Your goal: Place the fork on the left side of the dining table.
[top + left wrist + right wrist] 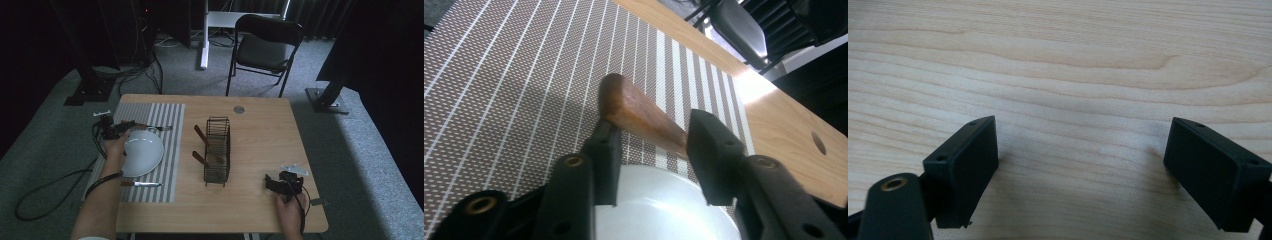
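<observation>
A fork (152, 128) with a brown wooden handle (634, 107) lies on the striped placemat (165, 120), just beyond the white plate (145, 152). My left gripper (124, 126) is low over the plate's far rim. Its jaws (651, 135) stand apart on either side of the handle, with no firm press on it. The plate (654, 210) shows under the jaws. A wooden-handled knife (142, 184) lies on the mat on the near side of the plate. My right gripper (272, 183) rests at the table's near right, open (1080, 160) over bare wood.
A black wire rack (217, 150) stands mid-table with wooden-handled utensils (202, 136) sticking out on its left side. A round cable hole (239, 109) sits near the table's far edge. A black folding chair (265, 47) stands beyond the table.
</observation>
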`<state>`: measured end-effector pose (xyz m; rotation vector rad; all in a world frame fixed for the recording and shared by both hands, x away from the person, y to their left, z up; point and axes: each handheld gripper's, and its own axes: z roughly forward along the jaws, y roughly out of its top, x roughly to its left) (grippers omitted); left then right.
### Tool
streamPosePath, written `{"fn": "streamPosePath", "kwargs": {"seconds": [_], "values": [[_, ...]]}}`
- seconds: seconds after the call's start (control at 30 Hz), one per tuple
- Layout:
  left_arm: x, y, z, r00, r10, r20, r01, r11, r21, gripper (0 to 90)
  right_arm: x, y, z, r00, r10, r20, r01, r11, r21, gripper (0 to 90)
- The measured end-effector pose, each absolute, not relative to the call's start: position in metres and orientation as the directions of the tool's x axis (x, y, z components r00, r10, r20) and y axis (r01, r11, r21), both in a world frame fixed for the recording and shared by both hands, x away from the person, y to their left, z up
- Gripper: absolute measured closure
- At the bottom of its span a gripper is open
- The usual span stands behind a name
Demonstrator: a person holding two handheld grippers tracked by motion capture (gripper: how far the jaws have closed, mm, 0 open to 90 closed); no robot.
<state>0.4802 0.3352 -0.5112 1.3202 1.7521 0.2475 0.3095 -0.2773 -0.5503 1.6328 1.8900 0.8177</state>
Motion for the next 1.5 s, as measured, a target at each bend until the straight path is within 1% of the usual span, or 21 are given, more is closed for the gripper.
{"fn": "streamPosePath", "kwargs": {"seconds": [0.03, 0.13, 0.23, 0.27, 0.3, 0.33, 0.4, 0.47, 0.57, 0.63, 0.77, 0.83, 0.87, 0.93, 1.03, 1.17, 1.3, 1.33, 1.37, 1.4, 1.5], "values": [[0.481, 0.334, -0.511, -0.031, 0.855, -0.518, 0.675, 0.4, 0.62, 54.3, 0.309, -0.277, -0.55, -0.149, 0.989, 0.008, 0.683, 0.097, 0.724, 13.8], [0.483, 0.332, -0.513, -0.056, 0.86, -0.507, 0.7, 0.396, 0.595, 53.5, 0.309, -0.277, -0.55, -0.149, 0.989, 0.008, 0.683, 0.097, 0.724, 13.8], [0.489, 0.332, -0.512, -0.119, 0.846, -0.52, 0.689, 0.447, 0.57, 44.6, 0.309, -0.277, -0.55, -0.149, 0.989, 0.008, 0.683, 0.097, 0.724, 13.8], [0.489, 0.332, -0.512, -0.119, 0.846, -0.52, 0.689, 0.447, 0.57, 41.1, 0.309, -0.277, -0.55, -0.149, 0.989, 0.008, 0.683, 0.097, 0.724, 13.8], [0.491, 0.331, -0.511, -0.109, 0.848, -0.519, 0.684, 0.443, 0.579, 41.1, 0.309, -0.277, -0.55, -0.149, 0.989, 0.008, 0.683, 0.097, 0.724, 13.8], [0.491, 0.331, -0.511, -0.103, 0.858, -0.504, 0.688, 0.427, 0.587, 39.0, 0.309, -0.277, -0.55, -0.149, 0.989, 0.008, 0.683, 0.097, 0.724, 13.8], [0.494, 0.329, -0.512, -0.109, 0.88, -0.463, 0.697, 0.4, 0.595, 38.9, 0.309, -0.277, -0.55, -0.149, 0.989, 0.008, 0.683, 0.097, 0.724, 13.8], [0.497, 0.328, -0.513, -0.124, 0.885, -0.448, 0.703, 0.397, 0.59, 32.1, 0.309, -0.277, -0.55, -0.149, 0.989, 0.008, 0.683, 0.097, 0.724, 13.8], [0.499, 0.328, -0.516, -0.161, 0.886, -0.434, 0.719, 0.407, 0.563, 31.4, 0.309, -0.277, -0.55, -0.149, 0.989, 0.008, 0.683, 0.097, 0.724, 13.8], [0.499, 0.328, -0.517, -0.154, 0.89, -0.429, 0.724, 0.397, 0.563, 31.0, 0.309, -0.277, -0.55, -0.149, 0.989, 0.008, 0.683, 0.097, 0.724, 13.8], [0.5, 0.325, -0.516, -0.145, 0.915, -0.377, 0.737, 0.354, 0.576, 27.2, 0.309, -0.277, -0.55, -0.149, 0.989, 0.008, 0.683, 0.097, 0.724, 13.8], [0.501, 0.324, -0.514, -0.137, 0.927, -0.35, 0.748, 0.328, 0.577, 26.8, 0.309, -0.277, -0.55, -0.149, 0.989, 0.008, 0.683, 0.097, 0.724, 13.8], [0.5, 0.322, -0.514, -0.133, 0.935, -0.33, 0.75, 0.312, 0.583, 25.5, 0.309, -0.277, -0.55, -0.149, 0.989, 0.008, 0.683, 0.097, 0.724, 13.8], [0.499, 0.32, -0.513, -0.115, 0.945, -0.308, 0.753, 0.285, 0.593, 18.6, 0.309, -0.277, -0.55, -0.149, 0.989, 0.008, 0.683, 0.097, 0.724, 13.8], [0.496, 0.316, -0.51, -0.093, 0.953, -0.288, 0.755, 0.256, 0.603, 18.6, 0.309, -0.277, -0.55, -0.149, 0.989, 0.008, 0.683, 0.097, 0.724, 13.8], [0.491, 0.312, -0.505, -0.074, 0.959, -0.274, 0.753, 0.234, 0.615, 18.6, 0.309, -0.277, -0.55, -0.149, 0.989, 0.008, 0.683, 0.097, 0.724, 13.8], [0.484, 0.309, -0.498, -0.054, 0.957, -0.285, 0.74, 0.23, 0.633, 18.5, 0.309, -0.277, -0.55, -0.149, 0.989, 0.008, 0.683, 0.097, 0.724, 13.8], [0.482, 0.308, -0.496, -0.04, 0.959, -0.282, 0.735, 0.219, 0.642, 16.7, 0.309, -0.277, -0.55, -0.149, 0.989, 0.008, 0.683, 0.097, 0.724, 13.8], [0.481, 0.308, -0.495, -0.027, 0.958, -0.284, 0.731, 0.213, 0.648, 11.0, 0.309, -0.277, -0.55, -0.149, 0.989, 0.008, 0.683, 0.097, 0.724, 13.8], [0.479, 0.307, -0.493, -0.022, 0.957, -0.289, 0.73, 0.212, 0.649, 9.5, 0.31, -0.277, -0.55, -0.149, 0.989, 0.008, 0.683, 0.097, 0.724, 13.8], [0.472, 0.306, -0.489, -0.028, 0.958, -0.287, 0.728, 0.216, 0.651, 9.5, 0.31, -0.277, -0.55, -0.149, 0.989, 0.008, 0.683, 0.097, 0.724, 13.8]]}}
